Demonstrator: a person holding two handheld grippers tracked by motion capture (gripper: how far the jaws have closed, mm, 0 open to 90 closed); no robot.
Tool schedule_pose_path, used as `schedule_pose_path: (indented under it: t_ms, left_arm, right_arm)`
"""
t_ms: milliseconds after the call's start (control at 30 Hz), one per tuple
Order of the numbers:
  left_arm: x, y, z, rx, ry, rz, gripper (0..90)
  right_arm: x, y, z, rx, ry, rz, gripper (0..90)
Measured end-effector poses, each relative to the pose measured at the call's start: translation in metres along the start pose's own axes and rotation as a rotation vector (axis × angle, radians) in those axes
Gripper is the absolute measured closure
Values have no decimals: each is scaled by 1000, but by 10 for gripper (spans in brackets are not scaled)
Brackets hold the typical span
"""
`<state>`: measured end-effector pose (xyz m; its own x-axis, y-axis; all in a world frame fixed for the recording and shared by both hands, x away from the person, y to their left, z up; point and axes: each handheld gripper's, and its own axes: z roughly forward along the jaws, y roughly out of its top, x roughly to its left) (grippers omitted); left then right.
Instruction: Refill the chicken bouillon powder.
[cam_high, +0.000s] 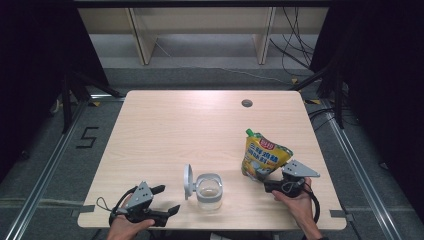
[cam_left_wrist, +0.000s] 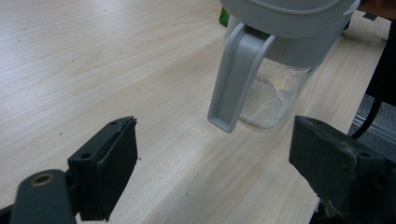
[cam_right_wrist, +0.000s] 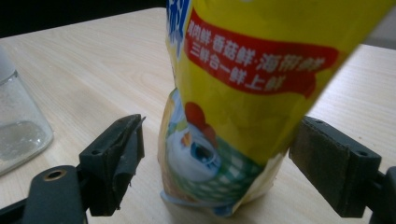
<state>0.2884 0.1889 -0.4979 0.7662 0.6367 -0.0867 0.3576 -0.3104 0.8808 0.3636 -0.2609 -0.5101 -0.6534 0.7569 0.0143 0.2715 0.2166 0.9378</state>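
A clear glass jar with a grey collar stands near the table's front edge, its grey flip lid hanging open on its left side. A little pale powder lies in the jar. My left gripper rests open at the front left, with the lid flap just ahead of its jaws and nothing between them. A yellow spout pouch with a green cap stands upright at the right. My right gripper is open, its jaws on either side of the pouch's lower part.
The light wooden table has a round cable hole near its far edge. The jar sits at the left edge of the right gripper view. Beyond the table are wooden furniture legs and cables on the floor.
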Motion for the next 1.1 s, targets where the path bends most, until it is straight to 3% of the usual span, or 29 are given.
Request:
schedule_pose_path:
  t_ms: [67,133,167,300,400,433,533,567,600,667,700,767,800,833,900,1033,1067,1100]
  left_arm:
    - [0,0,0,-9,-8,1,149]
    - [0,0,0,-5,-7,3,149]
    - [0,0,0,-8,-9,0,149]
    - [-1,0,0,8,-2,4,149]
    - [0,0,0,11,2,12,149]
    - [0,0,0,10,0,6,149]
    - [0,-1,1,7,-2,1,149]
    - [0,-1,1,8,-2,3,149]
    - [-1,-1,2,-1,-4,-8,149]
    - [0,0,1,6,-3,18,149]
    - [-2,0,2,-12,-8,-8,149]
    - [-3,-1,2,0,-5,-29,149]
    - [-3,-1,2,4,-4,-23,149]
    - [-1,-1,2,9,-4,14,149]
    - [-2,-1,2,12,-1,6,149]
    - [-3,-1,3,5,-4,-4,149]
    - [-1,-1,2,19,-2,14,149]
    - [-3,-1,3,16,-3,-21,149]
  right_arm:
    - [3,0,0,9,-7,33,200]
    - [-1,0,3,-2,1,2,204]
    - [1,0,3,0,-6,45,209]
    - [-2,0,7,-19,1,14,230]
    - [-2,0,7,-30,2,47,232]
    - [-5,0,8,-34,-1,28,232]
    - [-3,0,10,-51,-1,46,245]
    - [-5,1,11,-60,2,21,248]
    - [-3,0,12,-75,3,45,251]
    - [-6,1,13,-64,31,18,252]
    - [-5,1,14,-64,25,21,256]
    - [-1,1,15,-63,5,38,258]
    - [0,2,17,-81,-5,43,258]
    - [-2,2,19,-84,18,19,260]
    - [-1,2,20,-81,9,46,277]
    - [-3,3,20,-71,-2,35,303]
    - [-4,3,21,-76,0,28,305]
    - [-5,3,23,-87,0,16,307]
